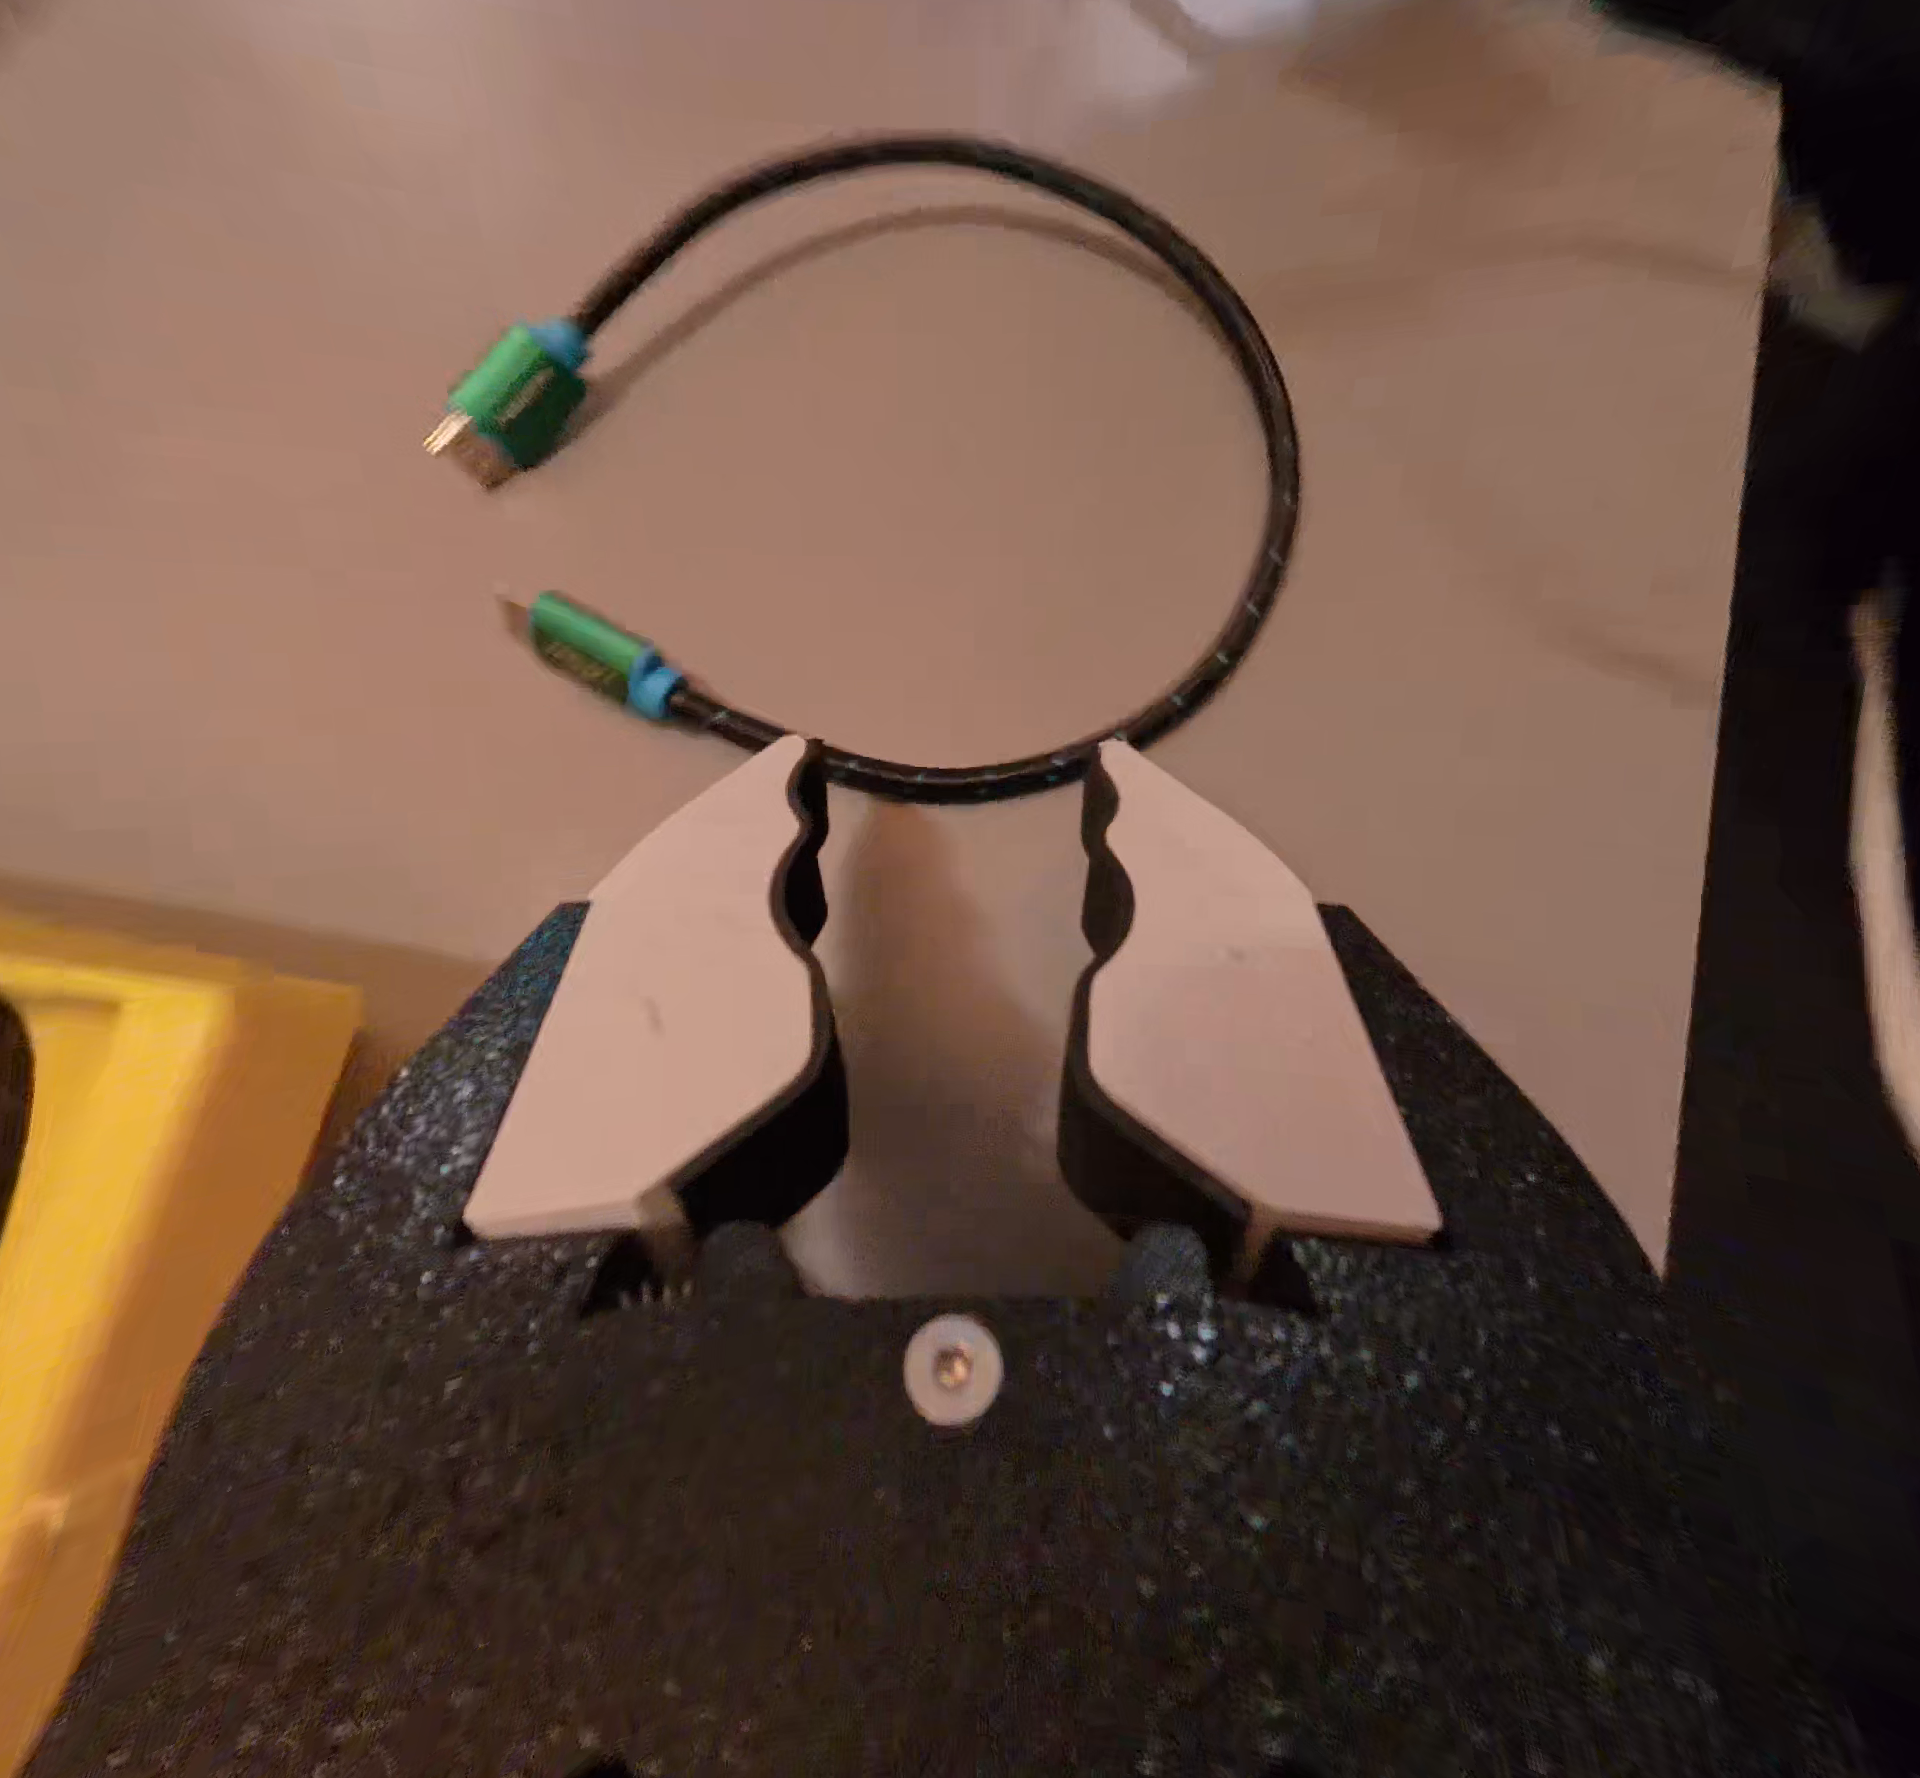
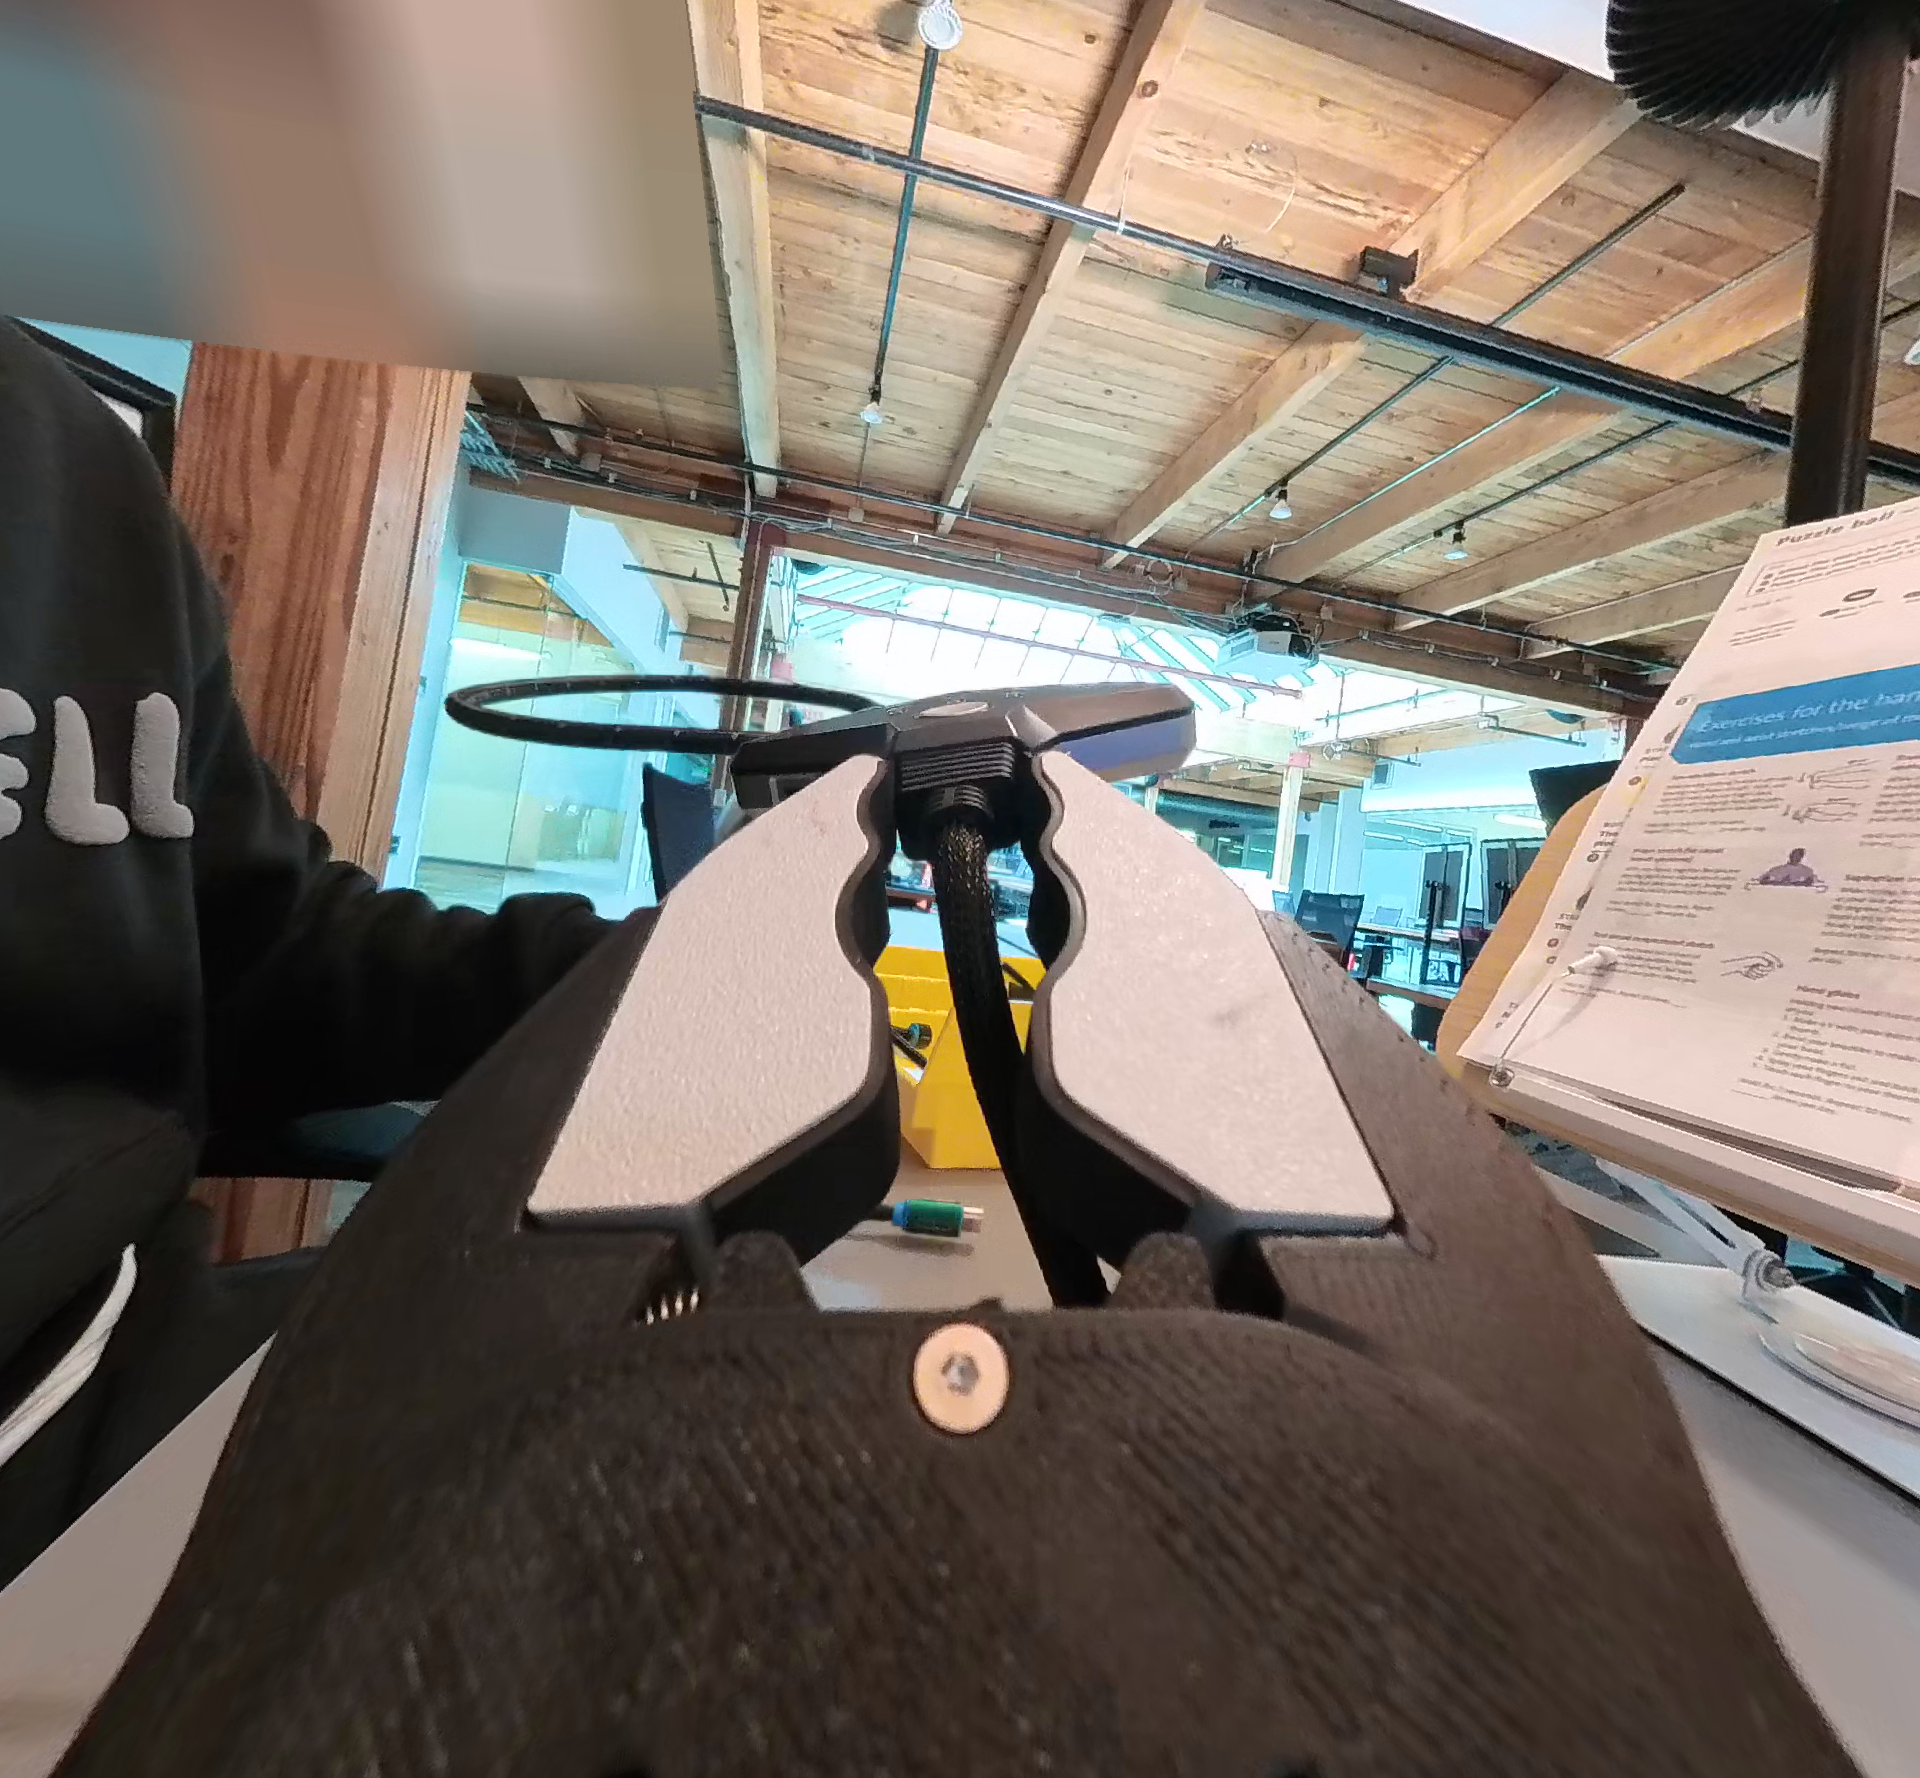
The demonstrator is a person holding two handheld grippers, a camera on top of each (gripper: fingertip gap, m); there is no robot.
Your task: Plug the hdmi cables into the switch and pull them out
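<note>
In the left wrist view a black braided HDMI cable [image 1: 1273, 481] lies in a loop on the beige table [image 1: 260, 170]. Both its green plugs are free: one at the upper left [image 1: 514, 403], one lower down [image 1: 587, 648]. My left gripper [image 1: 956, 772] is open and empty, its tips just at the cable's near bend. In the right wrist view my right gripper [image 2: 956, 793] is shut on the ribbed collar of the black switch [image 2: 966, 720] and holds it up in the air. The switch's own braided lead [image 2: 982, 1001] hangs down between the fingers. A thin black loop [image 2: 665, 705] sticks out to the switch's left.
A yellow bin [image 1: 114, 1157] stands at the left gripper's near left and also shows in the right wrist view [image 2: 940, 1094]. A green plug [image 2: 925, 1219] lies on the table. A person in a black sweatshirt [image 2: 125, 897] is at the left. A stand with printed sheets [image 2: 1714, 845] is at the right.
</note>
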